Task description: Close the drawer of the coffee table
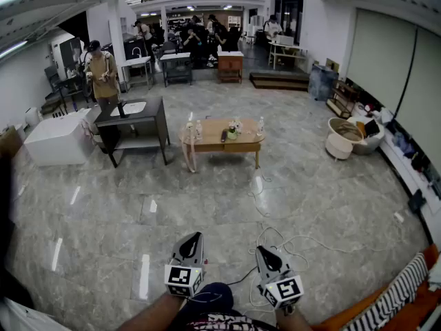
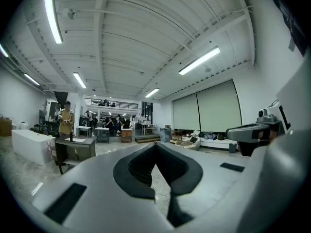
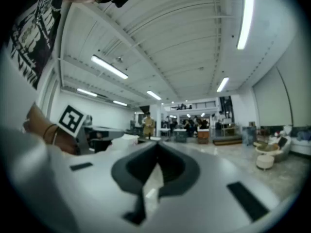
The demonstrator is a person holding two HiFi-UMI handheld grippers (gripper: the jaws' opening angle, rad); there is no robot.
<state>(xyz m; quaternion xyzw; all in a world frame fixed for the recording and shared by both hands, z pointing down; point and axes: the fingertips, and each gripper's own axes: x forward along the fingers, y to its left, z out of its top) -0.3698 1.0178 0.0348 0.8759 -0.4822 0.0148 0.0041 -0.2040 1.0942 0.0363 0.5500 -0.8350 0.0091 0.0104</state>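
Flowerpot (image 1: 233, 133), bottles (image 1: 260, 125) on coffee table (image 1: 210, 138)

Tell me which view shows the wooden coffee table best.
The head view: the coffee table stands there whole, with its top and legs visible, though far off. I cannot make it out in either gripper view.

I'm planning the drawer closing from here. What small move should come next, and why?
Probably step forward toward the low wooden coffee table: it stands far off across the grey marble floor, while the left gripper and right gripper, both shut and empty, hang close to the person.
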